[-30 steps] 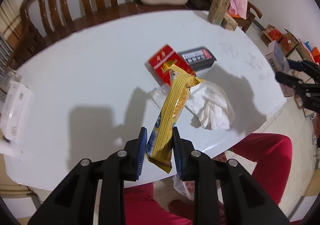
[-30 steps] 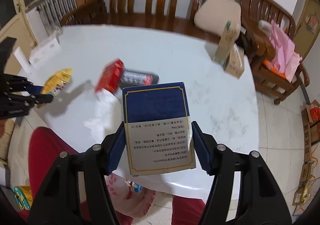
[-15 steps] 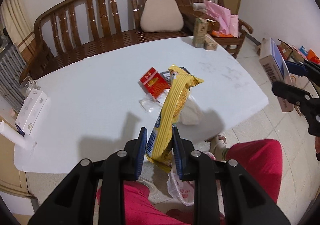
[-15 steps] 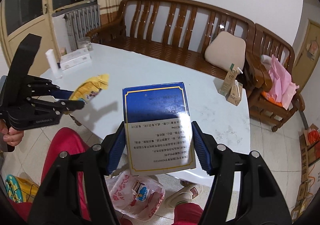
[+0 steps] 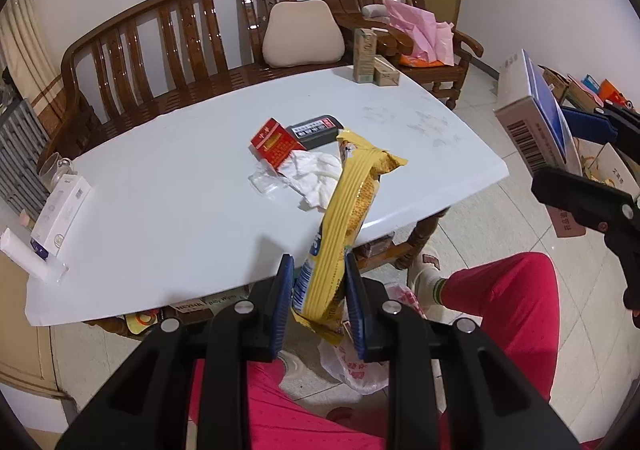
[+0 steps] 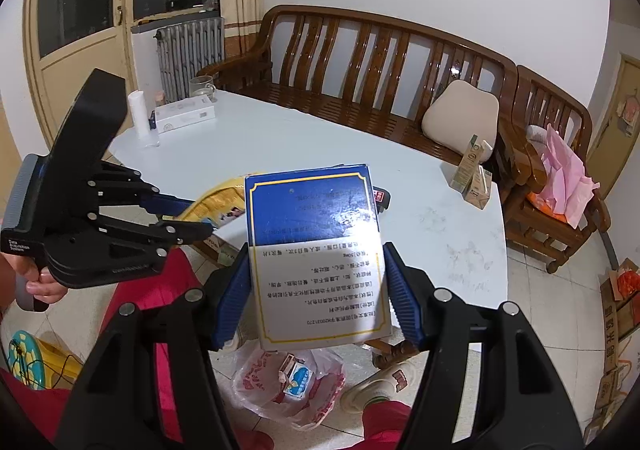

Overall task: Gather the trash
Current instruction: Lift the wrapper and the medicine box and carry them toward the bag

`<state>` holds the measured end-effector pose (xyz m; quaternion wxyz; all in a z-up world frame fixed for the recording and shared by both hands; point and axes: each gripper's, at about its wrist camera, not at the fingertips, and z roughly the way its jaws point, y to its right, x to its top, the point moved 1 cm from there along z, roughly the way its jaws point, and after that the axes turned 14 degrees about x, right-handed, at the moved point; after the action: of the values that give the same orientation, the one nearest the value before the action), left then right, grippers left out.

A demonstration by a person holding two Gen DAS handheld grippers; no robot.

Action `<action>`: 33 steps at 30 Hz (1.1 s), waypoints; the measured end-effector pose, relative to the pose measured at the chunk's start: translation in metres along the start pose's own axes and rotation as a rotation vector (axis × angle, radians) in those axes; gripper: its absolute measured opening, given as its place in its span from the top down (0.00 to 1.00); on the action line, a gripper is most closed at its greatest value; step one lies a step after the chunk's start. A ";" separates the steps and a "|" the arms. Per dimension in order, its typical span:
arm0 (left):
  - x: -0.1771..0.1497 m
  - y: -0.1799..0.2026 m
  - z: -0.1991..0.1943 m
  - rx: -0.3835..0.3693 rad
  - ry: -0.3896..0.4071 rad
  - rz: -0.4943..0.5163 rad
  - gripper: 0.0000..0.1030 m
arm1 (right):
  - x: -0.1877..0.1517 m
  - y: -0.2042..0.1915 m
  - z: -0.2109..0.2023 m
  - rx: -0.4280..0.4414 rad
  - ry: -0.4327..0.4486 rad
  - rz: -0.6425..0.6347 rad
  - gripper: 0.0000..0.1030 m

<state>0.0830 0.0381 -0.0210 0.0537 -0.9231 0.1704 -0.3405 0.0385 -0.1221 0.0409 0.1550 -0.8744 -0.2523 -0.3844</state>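
Observation:
My left gripper [image 5: 317, 290] is shut on a long yellow snack wrapper [image 5: 344, 218], held off the table's near edge above the floor. My right gripper [image 6: 318, 294] is shut on a blue and white carton [image 6: 316, 250], also held off the table; the carton also shows at the right of the left wrist view [image 5: 532, 118]. A white plastic trash bag [image 6: 288, 386] with some packaging inside lies open on the floor below both grippers. On the white table [image 5: 168, 210] lie a red packet [image 5: 274, 142], a dark flat box [image 5: 316, 128] and crumpled white tissue [image 5: 312, 174].
The person's red-trousered legs [image 5: 500, 310] are beside the bag. Two small cartons [image 5: 372, 62] stand at the table's far corner. A white box [image 5: 60, 210] and a tube [image 5: 28, 254] lie at its left end. A wooden bench [image 5: 200, 38] stands behind.
Both grippers have drawn back from the table and risen, each keeping its load. The table now looks farther away and the trash bag on the floor has come into view below them.

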 end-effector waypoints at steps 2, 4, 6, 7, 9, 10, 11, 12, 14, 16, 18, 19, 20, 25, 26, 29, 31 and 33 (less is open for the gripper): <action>-0.006 0.004 -0.001 -0.016 -0.002 -0.001 0.75 | -0.007 -0.005 -0.001 0.003 -0.004 -0.002 0.40; -0.011 0.008 -0.001 -0.020 0.000 0.000 0.75 | -0.013 -0.008 0.000 0.004 -0.010 0.000 0.40; -0.016 0.012 0.001 -0.029 -0.004 0.002 0.75 | -0.020 -0.009 0.003 0.009 -0.020 0.006 0.40; -0.019 0.014 0.003 -0.033 -0.011 0.003 0.75 | -0.024 -0.010 0.005 0.012 -0.026 0.012 0.40; -0.025 0.018 0.007 -0.043 -0.025 0.003 0.75 | -0.030 -0.011 0.007 0.016 -0.035 0.021 0.40; -0.029 0.019 0.011 -0.048 -0.034 0.005 0.75 | -0.034 -0.010 0.009 0.015 -0.038 0.027 0.40; -0.031 0.020 0.013 -0.049 -0.041 0.008 0.75 | -0.037 -0.011 0.009 0.013 -0.041 0.031 0.40; -0.033 0.021 0.016 -0.052 -0.047 0.008 0.75 | -0.039 -0.010 0.011 0.012 -0.045 0.035 0.40; -0.038 0.022 0.023 -0.067 -0.064 0.003 0.75 | -0.045 -0.010 0.013 0.006 -0.050 0.044 0.40; -0.041 0.025 0.027 -0.078 -0.073 -0.001 0.75 | -0.050 -0.010 0.016 -0.006 -0.055 0.044 0.40; -0.044 0.027 0.033 -0.086 -0.083 -0.001 0.75 | -0.055 -0.008 0.021 -0.012 -0.063 0.050 0.40; -0.046 0.029 0.036 -0.092 -0.088 -0.002 0.75 | -0.059 -0.007 0.024 -0.012 -0.069 0.055 0.40; -0.047 0.032 0.039 -0.095 -0.092 -0.001 0.75 | -0.063 -0.007 0.026 -0.012 -0.073 0.058 0.40; -0.058 0.045 0.058 -0.116 -0.134 0.006 0.75 | -0.081 -0.005 0.045 -0.001 -0.111 0.083 0.40; -0.060 0.048 0.061 -0.117 -0.141 0.006 0.75 | -0.085 -0.003 0.050 -0.002 -0.119 0.088 0.40; -0.066 0.054 0.075 -0.115 -0.168 0.014 0.75 | -0.099 0.001 0.061 -0.010 -0.138 0.095 0.40; -0.071 0.059 0.085 -0.118 -0.191 0.023 0.75 | -0.108 0.004 0.067 -0.009 -0.151 0.108 0.40; -0.076 0.062 0.095 -0.128 -0.216 0.022 0.75 | -0.119 0.007 0.076 -0.013 -0.172 0.125 0.40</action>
<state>0.0735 0.0056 -0.1536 0.0163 -0.9540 0.1951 -0.2270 0.0191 -0.1309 -0.0993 0.1509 -0.9191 -0.2074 -0.2992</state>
